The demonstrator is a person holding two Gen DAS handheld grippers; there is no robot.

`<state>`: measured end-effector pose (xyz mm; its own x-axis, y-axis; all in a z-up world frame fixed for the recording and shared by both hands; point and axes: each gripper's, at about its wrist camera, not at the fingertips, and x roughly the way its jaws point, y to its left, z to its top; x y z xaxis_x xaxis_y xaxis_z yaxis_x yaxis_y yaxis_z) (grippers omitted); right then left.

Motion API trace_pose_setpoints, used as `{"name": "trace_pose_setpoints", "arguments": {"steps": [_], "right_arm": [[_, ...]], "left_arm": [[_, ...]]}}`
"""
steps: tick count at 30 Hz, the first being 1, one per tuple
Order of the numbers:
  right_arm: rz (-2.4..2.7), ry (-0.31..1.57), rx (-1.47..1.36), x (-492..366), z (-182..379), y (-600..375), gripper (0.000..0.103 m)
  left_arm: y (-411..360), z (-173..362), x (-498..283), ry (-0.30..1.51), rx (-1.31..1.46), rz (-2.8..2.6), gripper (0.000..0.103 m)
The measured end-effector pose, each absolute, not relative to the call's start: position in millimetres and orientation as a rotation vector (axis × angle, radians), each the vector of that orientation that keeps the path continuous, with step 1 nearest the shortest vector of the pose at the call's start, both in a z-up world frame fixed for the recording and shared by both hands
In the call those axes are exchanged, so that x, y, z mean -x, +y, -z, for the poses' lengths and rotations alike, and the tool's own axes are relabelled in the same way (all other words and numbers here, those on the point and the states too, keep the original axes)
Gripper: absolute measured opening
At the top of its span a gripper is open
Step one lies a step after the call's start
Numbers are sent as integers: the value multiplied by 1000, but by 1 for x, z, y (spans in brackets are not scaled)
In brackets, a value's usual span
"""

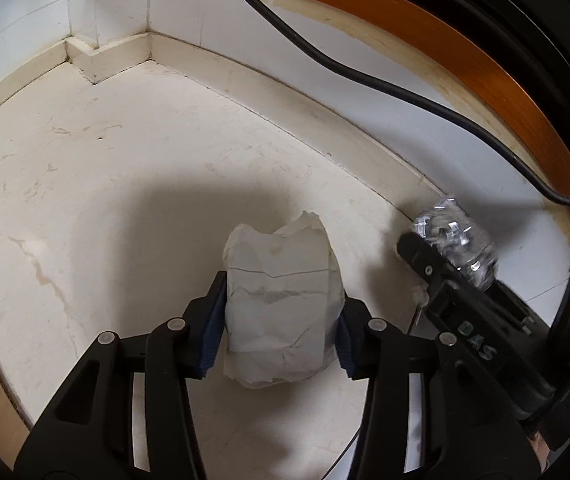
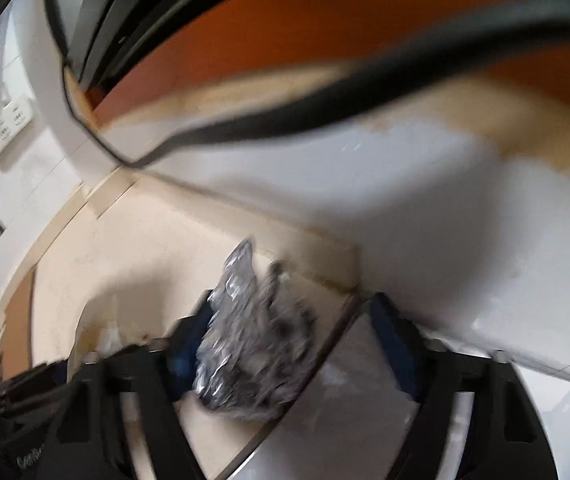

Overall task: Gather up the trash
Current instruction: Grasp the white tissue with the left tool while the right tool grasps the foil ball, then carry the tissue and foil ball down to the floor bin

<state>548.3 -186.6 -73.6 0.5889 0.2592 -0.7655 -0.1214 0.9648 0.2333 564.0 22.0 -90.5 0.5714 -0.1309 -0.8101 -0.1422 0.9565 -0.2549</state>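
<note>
My left gripper (image 1: 283,304) is shut on a crumpled white paper ball (image 1: 281,272), with both blue pads pressed into its sides just above the cream floor (image 1: 105,184). To its right, a crinkled silvery plastic wrapper (image 1: 457,236) lies by the skirting board at the tip of my right gripper. In the blurred right wrist view the wrapper (image 2: 253,340) sits between the fingers of the right gripper (image 2: 293,308). It rests against the left blue pad (image 2: 189,344), and a gap shows before the right pad (image 2: 393,332).
The white wall and skirting board (image 1: 245,80) form a corner close ahead. A black cable (image 1: 325,56) hangs across the wall below an orange wooden band (image 1: 485,72). A white power strip (image 2: 9,116) is mounted at the far left. A thin dark wire (image 2: 305,372) crosses between the right fingers.
</note>
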Motion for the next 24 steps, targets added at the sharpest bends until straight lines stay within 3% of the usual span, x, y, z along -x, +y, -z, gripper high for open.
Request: {"name": "trace_pose_setpoints", "arguments": {"steps": [13, 24], "right_arm": [[-223, 876, -120, -467, 57, -187, 44], [-260, 827, -18, -331, 3, -164, 44]], "left_arm": [[18, 62, -489, 976, 289, 31, 40], [9, 10, -341, 905, 227, 170, 40]]}}
